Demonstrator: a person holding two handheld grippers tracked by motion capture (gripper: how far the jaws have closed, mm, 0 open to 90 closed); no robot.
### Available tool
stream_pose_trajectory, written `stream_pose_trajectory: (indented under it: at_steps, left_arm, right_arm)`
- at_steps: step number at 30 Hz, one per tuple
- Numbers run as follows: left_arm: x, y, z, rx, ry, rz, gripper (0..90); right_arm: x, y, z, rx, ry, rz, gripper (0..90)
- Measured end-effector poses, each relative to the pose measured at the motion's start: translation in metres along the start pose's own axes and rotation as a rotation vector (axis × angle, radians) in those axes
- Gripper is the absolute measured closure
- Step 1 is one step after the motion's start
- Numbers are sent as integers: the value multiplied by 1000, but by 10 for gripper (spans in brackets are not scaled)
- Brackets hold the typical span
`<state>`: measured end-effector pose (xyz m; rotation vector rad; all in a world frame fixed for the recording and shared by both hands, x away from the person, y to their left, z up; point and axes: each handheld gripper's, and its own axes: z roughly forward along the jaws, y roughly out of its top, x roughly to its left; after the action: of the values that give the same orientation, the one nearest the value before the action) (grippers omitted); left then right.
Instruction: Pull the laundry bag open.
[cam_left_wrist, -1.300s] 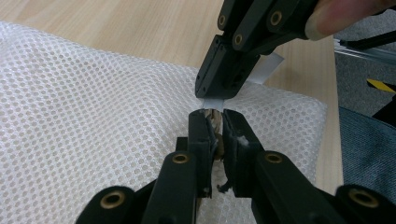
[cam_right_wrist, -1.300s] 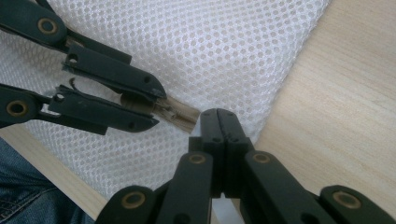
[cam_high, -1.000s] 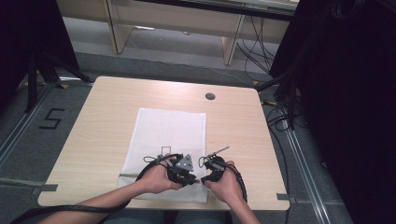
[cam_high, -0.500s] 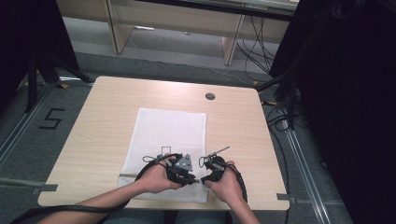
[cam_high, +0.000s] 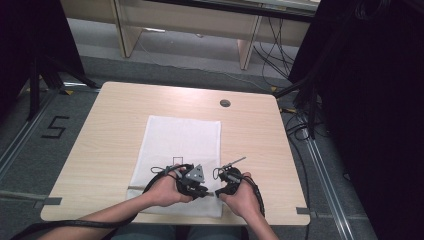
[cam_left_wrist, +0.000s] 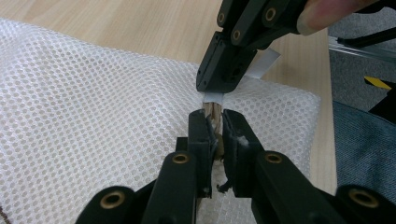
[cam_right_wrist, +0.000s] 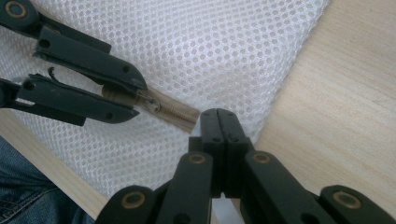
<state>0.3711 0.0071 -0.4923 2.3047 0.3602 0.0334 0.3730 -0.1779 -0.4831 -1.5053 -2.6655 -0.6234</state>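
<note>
A white mesh bag (cam_high: 180, 142) lies flat on the wooden table (cam_high: 105, 135), its beige zipper (cam_right_wrist: 175, 113) running along the near edge. My left gripper (cam_left_wrist: 214, 119) is shut on the zipper's slider end (cam_right_wrist: 150, 102), at the bag's near right corner. Facing it a finger's width away, my right gripper (cam_right_wrist: 218, 116) is shut on the white tab (cam_left_wrist: 214, 97) at the zipper's end. In the high view both hands sit close together at the table's front, with the left gripper (cam_high: 202, 190) and the right gripper (cam_high: 222, 189) tip to tip.
A round cable hole (cam_high: 225, 103) sits at the table's far right. The front table edge runs just under both hands, with the person's jeans (cam_right_wrist: 28, 200) below it. Cables (cam_high: 300, 125) hang off the right side.
</note>
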Motion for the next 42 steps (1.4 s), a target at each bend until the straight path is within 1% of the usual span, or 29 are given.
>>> stream_pose_trajectory:
  at_steps: [1,4,5,6,7,8,10,15,16,17,20,21,22,23,24,25,26,27,28,29,30,31,38,39,41,42]
  left_arm:
    - [1,0,0,3,1,16,818]
    - [1,1,-2,2,3,19,818]
    - [0,0,-2,6,7,5,818]
    - [0,0,-2,-1,-2,2,818]
    - [0,0,-2,0,1,2,818]
    - [1,0,-3,0,3,15,818]
    - [0,-1,-3,-1,6,0,818]
    - [1,-1,-4,-1,3,3,818]
    - [0,-1,-5,-3,1,-3,818]
    - [1,-1,-5,1,4,3,818]
    - [0,-1,-5,-2,4,3,818]
    - [1,-1,-6,-3,4,15,818]
    - [1,-1,-6,-3,4,0,818]
    - [1,-1,-7,0,4,10,818]
    - [1,-2,-7,1,1,4,818]
    - [2,-2,-8,4,5,20,818]
    - [1,-2,-8,-4,1,-1,818]
    - [1,-2,-8,-4,1,-1,818]
    - [2,-2,-8,-2,5,17,818]
    - [2,-2,-8,-2,5,17,818]
    - [1,-3,-9,-4,5,0,818]
    - [1,-2,-9,-3,5,8,818]
    - [1,-2,-9,-2,4,6,819]
    - [2,-2,-9,-3,3,24,819]
    - [1,-2,-9,1,6,24,819]
    - [0,-3,-9,4,7,12,819]
  right_arm:
    - [0,0,0,0,3,-2,900]
    - [0,0,0,1,3,-2,900]
    - [0,0,0,1,3,-2,900]
    - [0,0,0,0,2,-2,900]
    - [0,0,0,1,1,-1,900]
    - [0,0,0,0,0,-2,900]
    - [0,0,0,0,0,-1,900]
    - [0,0,0,1,-1,1,900]
    - [0,0,0,0,2,-1,900]
    - [0,0,0,0,2,-1,900]
    - [0,0,0,0,4,-2,900]
    - [-1,0,0,1,4,-3,900]
    - [0,0,0,0,4,-1,900]
    - [0,0,0,0,4,0,900]
    - [-1,0,1,-1,2,0,900]
    - [0,0,1,2,-3,7,900]
    - [-1,0,1,3,-3,3,900]
    - [-1,0,1,3,1,1,900]
    - [-1,0,0,3,-4,4,900]
    - [-1,0,1,2,0,4,900]
    - [-1,0,1,2,0,4,900]
    - [-1,0,1,2,0,3,900]
    - [-1,0,1,4,0,3,900]
    - [-1,0,1,3,1,3,900]
    - [-1,0,1,3,1,0,900]
    - [-1,0,1,2,1,3,900]
